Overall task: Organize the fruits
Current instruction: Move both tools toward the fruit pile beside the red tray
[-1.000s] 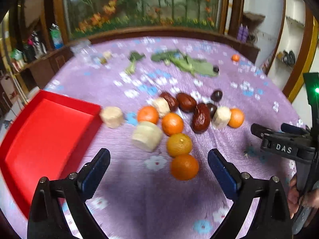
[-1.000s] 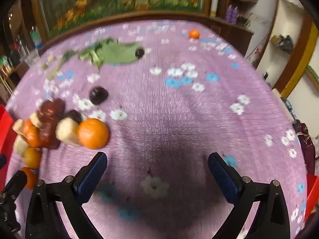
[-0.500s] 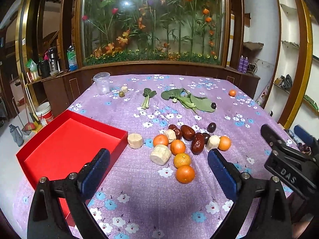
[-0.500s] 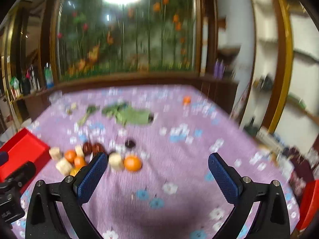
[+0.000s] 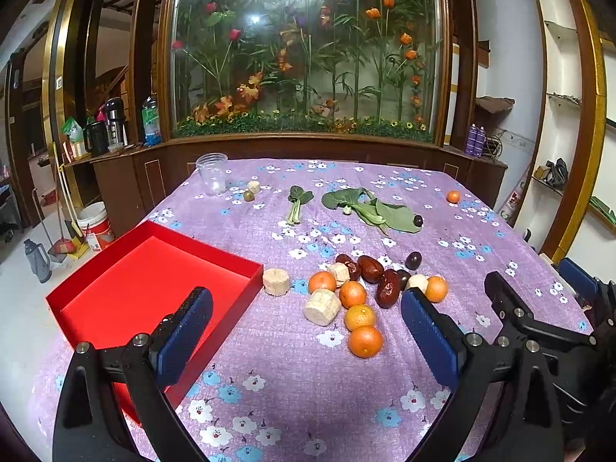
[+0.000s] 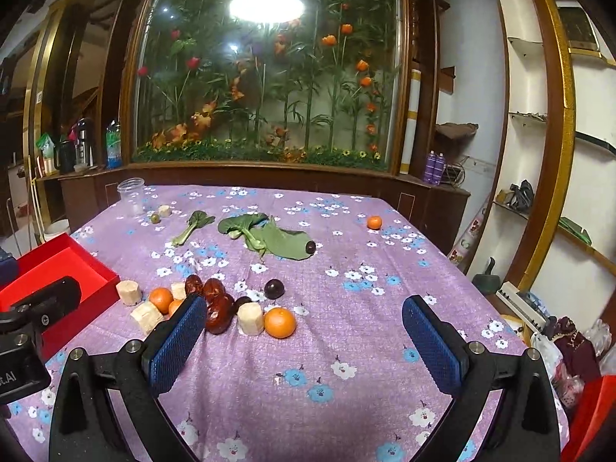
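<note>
- The table [image 5: 269, 365] under a purple flowered cloth fills both views; everything listed below rests on it.
- A red tray [image 5: 146, 281], shallow, sits at the table's left edge with nothing in it. Its near right corner is just beside a pale cut chunk.
- The left gripper [image 5: 306, 331] hangs above the near part of the table with its blue-padded fingers [image 5: 181, 335] spread wide and nothing between them.
- The right gripper [image 6: 304, 342] is likewise released, its fingers [image 6: 435, 350] wide apart and holding nothing, above the cloth to the right of the fruit.
- Leafy greens [image 5: 369, 208] lie flat toward the far side, with a smaller single stalk [image 5: 296, 202] just left of them and a dark round fruit [image 5: 418, 220] at their right tip.
- A clear plastic cup [image 5: 211, 173] stands upright near the far left corner, with a small pale piece and a greenish fruit just beside it.
- The fruit cluster lies near the table's middle, right of the tray: five oranges [image 5: 365, 340], the nearest one at the front, mixed with pale cut chunks [image 5: 321, 306], the largest of which is near the tray side.
- Red dates [image 5: 387, 292] lie touching one another at the back of the cluster.
- A dark plum [image 5: 413, 260] sits slightly apart behind the dates.
- A lone small orange [image 5: 453, 196] rests well apart, near the far right edge.
</note>
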Demonstrator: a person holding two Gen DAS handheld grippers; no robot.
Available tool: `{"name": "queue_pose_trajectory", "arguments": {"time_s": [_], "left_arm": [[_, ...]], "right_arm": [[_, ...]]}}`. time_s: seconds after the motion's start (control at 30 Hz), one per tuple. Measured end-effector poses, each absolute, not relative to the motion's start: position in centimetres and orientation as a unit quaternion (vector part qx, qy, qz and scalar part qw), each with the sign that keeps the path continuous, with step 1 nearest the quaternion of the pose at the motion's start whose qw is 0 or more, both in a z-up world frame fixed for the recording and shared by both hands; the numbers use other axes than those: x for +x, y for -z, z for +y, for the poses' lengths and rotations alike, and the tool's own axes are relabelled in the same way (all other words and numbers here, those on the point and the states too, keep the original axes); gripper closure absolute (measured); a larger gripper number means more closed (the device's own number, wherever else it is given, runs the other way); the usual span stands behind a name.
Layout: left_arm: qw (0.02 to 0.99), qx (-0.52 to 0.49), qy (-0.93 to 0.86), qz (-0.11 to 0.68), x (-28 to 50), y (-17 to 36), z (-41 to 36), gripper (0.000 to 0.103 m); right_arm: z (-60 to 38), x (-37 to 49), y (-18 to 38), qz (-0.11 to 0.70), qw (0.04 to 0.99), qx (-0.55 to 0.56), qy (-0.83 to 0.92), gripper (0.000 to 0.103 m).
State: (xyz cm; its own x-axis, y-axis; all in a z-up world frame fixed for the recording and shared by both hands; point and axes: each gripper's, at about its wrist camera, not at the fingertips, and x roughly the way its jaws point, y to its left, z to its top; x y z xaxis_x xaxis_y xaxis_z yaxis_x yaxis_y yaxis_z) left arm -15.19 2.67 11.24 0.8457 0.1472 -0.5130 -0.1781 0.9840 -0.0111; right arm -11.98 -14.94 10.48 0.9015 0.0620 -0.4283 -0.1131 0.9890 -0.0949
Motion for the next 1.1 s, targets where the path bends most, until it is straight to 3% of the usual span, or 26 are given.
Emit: {"name": "queue_pose_trajectory", "arguments": {"time_s": [1.07, 1.1], "left_arm": [[0.937, -0.077, -0.086, 0.33, -12.0, -6.9, 8.2, 0.005], [0.936, -0.076, -0.069, 0.335, -11.9, -6.6, 7.8, 0.009]], "right_arm": [[-16.4, -6.6, -6.0, 0.358, 0.926, -0.028, -0.114, 0.0], [-16.3, -6.2, -5.9, 0.363, 0.922, -0.025, -0.13, 0.001]]}}
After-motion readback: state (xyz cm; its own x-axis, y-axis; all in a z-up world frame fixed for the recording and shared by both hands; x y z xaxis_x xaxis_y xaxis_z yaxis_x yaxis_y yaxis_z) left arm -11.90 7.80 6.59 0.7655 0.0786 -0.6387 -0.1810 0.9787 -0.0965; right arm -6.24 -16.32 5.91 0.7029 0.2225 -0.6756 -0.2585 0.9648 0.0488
